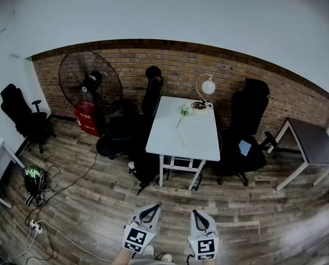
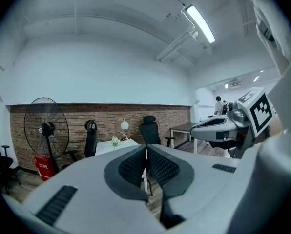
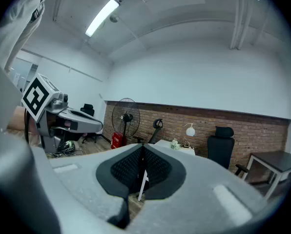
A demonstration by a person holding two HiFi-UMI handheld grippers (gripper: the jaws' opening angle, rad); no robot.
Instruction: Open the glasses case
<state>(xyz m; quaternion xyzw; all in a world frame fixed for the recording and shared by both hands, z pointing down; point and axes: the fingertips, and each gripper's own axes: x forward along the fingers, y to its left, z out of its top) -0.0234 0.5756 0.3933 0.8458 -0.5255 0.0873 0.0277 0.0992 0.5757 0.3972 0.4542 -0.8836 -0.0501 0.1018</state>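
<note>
A white table [image 1: 170, 143] stands across the room in the head view. On it lies a small pale object [image 1: 185, 139], too small to tell what it is; I cannot make out a glasses case. My left gripper [image 1: 152, 208] and right gripper [image 1: 197, 213] are side by side at the bottom edge, far short of the table. In the left gripper view the left gripper [image 2: 146, 156] has its dark pads pressed together with nothing between them. The right gripper [image 3: 142, 163] in its own view is shut the same way, holding nothing.
A big black fan [image 1: 90, 81] and a red box [image 1: 86, 118] stand at the brick wall on the left. Black office chairs [image 1: 247, 131] flank the table, which carries a globe lamp [image 1: 207, 85] and a small plant [image 1: 185, 110]. A dark table [image 1: 313, 142] is at right; cables [image 1: 36, 225] lie on the floor at left.
</note>
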